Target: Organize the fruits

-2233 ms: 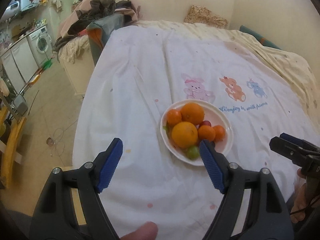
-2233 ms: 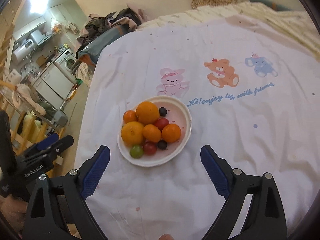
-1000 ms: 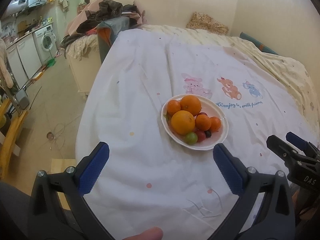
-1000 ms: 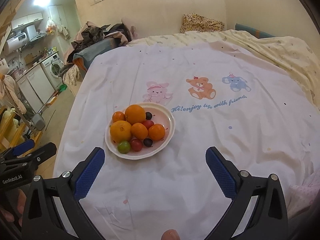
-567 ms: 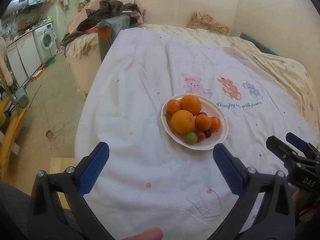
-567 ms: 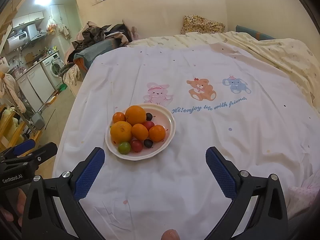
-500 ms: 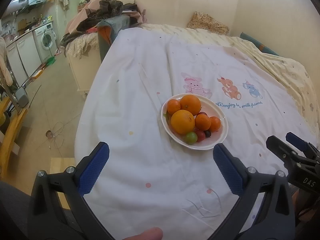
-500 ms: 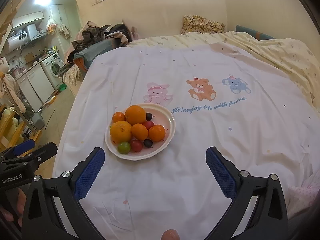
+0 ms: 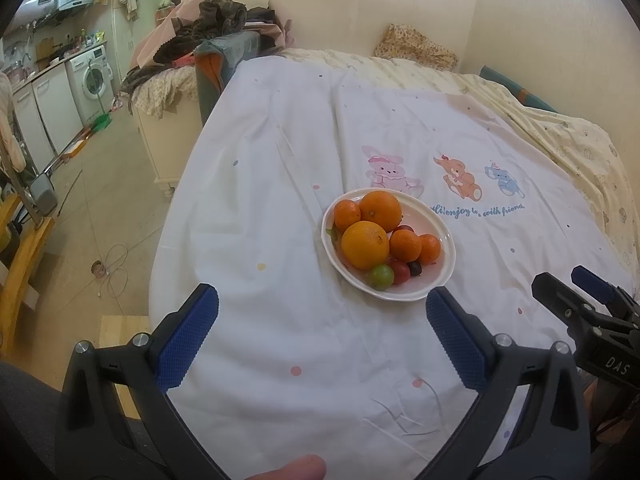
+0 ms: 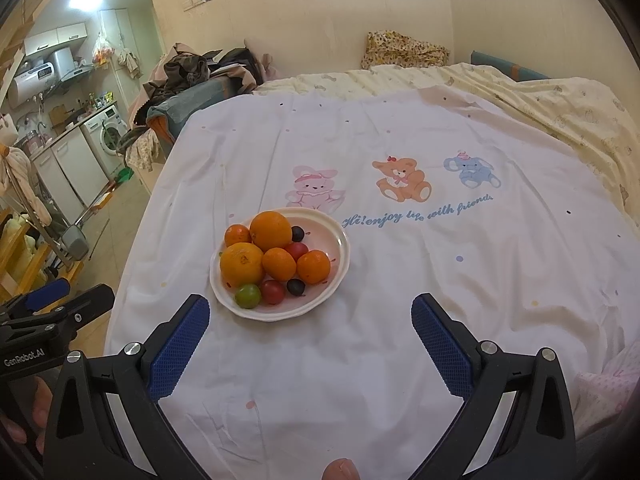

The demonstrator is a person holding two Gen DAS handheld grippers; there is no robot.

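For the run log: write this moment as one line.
left tool: open, empty | right tool: open, empty | fruit: all in white bowl on bed sheet | tools short of bowl, no contact

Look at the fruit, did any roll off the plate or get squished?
No. All the fruit sits piled inside the white plate, none lies on the sheet, and none looks squashed. Both grippers are open and empty.

A white cotton bedsheet printed with cartoon animals (image 10: 400,128) is lying spread over the bed. Beyond its far edge, a floral yellow cushion (image 10: 404,53) is leaning against the wall. To the sheet's left, a white front-loading washing machine (image 9: 90,80) is standing, with a heap of dark crumpled clothes (image 9: 208,26) piling between them.
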